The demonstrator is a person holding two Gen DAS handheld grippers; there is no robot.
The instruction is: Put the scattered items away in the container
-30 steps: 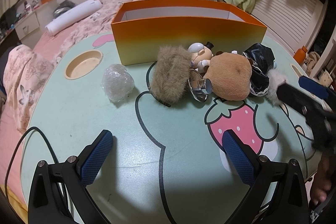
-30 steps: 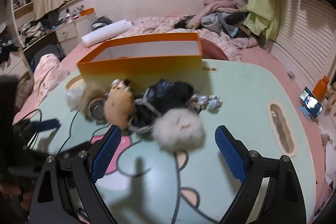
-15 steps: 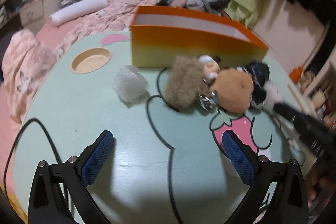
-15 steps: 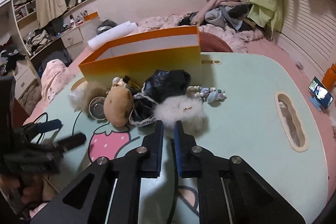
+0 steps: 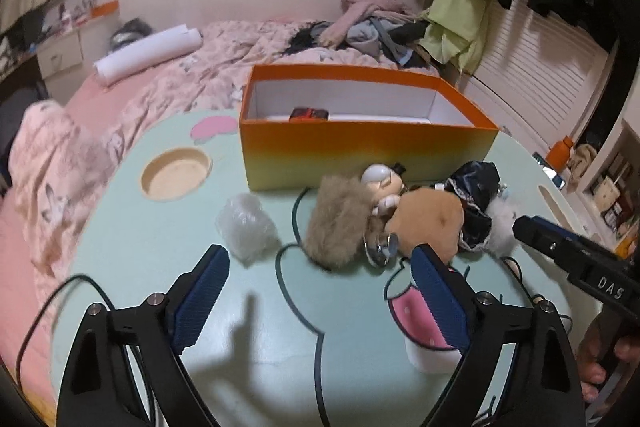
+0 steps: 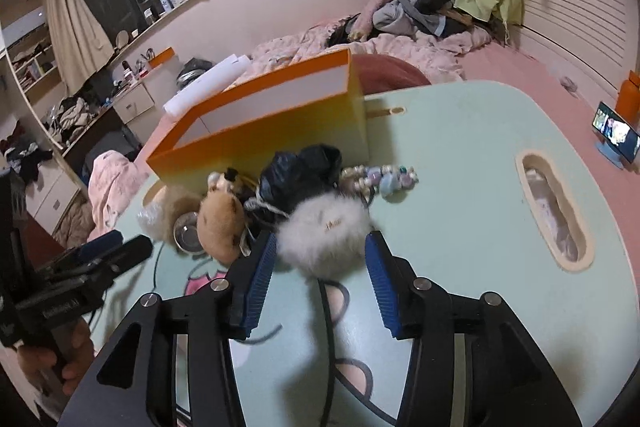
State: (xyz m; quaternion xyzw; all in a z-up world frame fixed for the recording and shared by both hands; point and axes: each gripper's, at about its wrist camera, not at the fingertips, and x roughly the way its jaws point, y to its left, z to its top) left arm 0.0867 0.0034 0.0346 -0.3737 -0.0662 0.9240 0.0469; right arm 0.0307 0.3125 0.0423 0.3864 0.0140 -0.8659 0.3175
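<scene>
Your right tongs (image 6: 318,259) were opening, empty, straddling the near edge of the white fluffy pompom (image 6: 324,231), which lay at six o'clock from the orange box (image 6: 260,135). Push deeper before squeezing. Left tongs (image 5: 320,291) were closing from wide, empty.

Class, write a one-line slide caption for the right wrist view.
Right gripper, jaws opening, faces a white fluffy pompom beside the orange box.
</scene>
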